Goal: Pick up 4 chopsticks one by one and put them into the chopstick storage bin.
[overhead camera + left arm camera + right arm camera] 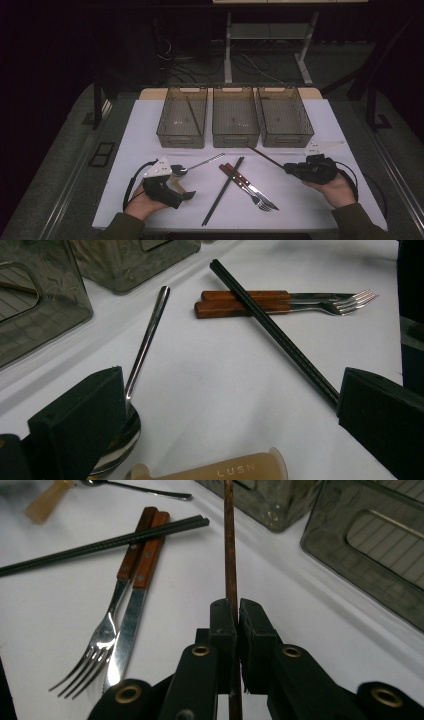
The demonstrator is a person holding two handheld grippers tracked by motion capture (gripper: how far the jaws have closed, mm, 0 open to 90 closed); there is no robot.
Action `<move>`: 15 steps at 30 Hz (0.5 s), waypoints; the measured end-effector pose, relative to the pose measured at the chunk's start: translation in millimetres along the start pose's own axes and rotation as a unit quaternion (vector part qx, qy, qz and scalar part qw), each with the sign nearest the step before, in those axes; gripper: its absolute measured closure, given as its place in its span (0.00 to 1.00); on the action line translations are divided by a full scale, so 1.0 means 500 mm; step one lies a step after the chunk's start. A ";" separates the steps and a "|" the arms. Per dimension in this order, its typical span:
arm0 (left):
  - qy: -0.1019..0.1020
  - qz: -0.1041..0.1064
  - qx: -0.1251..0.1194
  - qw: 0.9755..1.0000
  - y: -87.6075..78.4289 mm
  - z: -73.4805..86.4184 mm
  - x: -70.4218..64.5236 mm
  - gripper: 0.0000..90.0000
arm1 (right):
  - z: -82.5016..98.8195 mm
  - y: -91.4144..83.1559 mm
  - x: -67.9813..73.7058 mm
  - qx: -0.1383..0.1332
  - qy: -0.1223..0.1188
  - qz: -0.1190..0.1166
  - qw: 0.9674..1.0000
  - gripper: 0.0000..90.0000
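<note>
My right gripper [288, 168] [236, 606] is shut on a brown chopstick [267, 156] [230, 540], which points up-left toward the gap between the middle and right trays. My left gripper [182, 184] [230, 385] rests at the front left with its jaws wide open. A beige handle [176, 185] [215, 471] lies between them, untouched. A metal spoon [200, 164] [145, 345] lies beside its left jaw. A pair of black chopsticks [223, 190] [270, 330] [100, 545] lies mid-table across a wooden-handled fork [252, 192] [107, 630] and knife [260, 192] [132, 615].
Three smoky plastic trays stand in a row at the back: left [182, 136], middle [235, 137], right [287, 138]. Another brown chopstick [194, 116] lies in the left tray. The white tabletop [310, 200] ends just in front of my hands.
</note>
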State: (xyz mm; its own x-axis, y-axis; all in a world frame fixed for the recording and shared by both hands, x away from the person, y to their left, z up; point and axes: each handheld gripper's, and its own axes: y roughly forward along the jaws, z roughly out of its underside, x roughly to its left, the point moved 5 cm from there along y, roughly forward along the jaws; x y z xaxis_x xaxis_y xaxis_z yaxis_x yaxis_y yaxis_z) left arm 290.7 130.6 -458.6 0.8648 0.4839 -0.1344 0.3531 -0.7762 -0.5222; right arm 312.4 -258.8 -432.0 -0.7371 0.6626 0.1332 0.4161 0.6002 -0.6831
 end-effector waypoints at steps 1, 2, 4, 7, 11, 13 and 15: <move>0.001 0.000 0.000 1.000 -0.001 0.000 0.000 0.00 | -0.003 0.001 0.001 0.000 0.003 -0.001 1.000 0.95; 0.001 0.000 -0.002 1.000 -0.002 -0.001 -0.001 0.00 | -0.005 0.001 0.001 -0.002 0.002 -0.001 1.000 0.95; 0.000 -0.002 -0.003 1.000 -0.002 -0.001 -0.001 0.00 | -0.011 0.003 0.002 -0.004 0.004 -0.004 1.000 0.95; -0.001 -0.001 -0.002 1.000 -0.001 0.000 -0.001 0.00 | -0.021 0.007 0.004 -0.009 0.004 -0.006 1.000 0.95; 0.001 -0.001 0.000 1.000 -0.001 -0.001 -0.002 0.00 | -0.035 0.013 0.010 -0.012 0.000 -0.006 1.000 0.95; 0.001 -0.001 -0.001 1.000 0.000 -0.001 -0.003 0.00 | -0.043 0.017 0.011 -0.014 0.000 -0.006 1.000 0.95; 0.001 -0.001 0.000 1.000 0.001 0.000 -0.003 0.00 | -0.052 0.022 0.012 -0.017 -0.001 -0.007 1.000 0.95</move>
State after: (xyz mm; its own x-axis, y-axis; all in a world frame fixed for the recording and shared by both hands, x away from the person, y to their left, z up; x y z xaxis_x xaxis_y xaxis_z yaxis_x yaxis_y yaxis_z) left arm 289.6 129.4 -458.4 0.8648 0.4849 -0.1305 0.3554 -0.7746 -0.5232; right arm 326.4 -236.6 -420.0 -0.7448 0.6523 0.1411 0.4229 0.6248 -0.6563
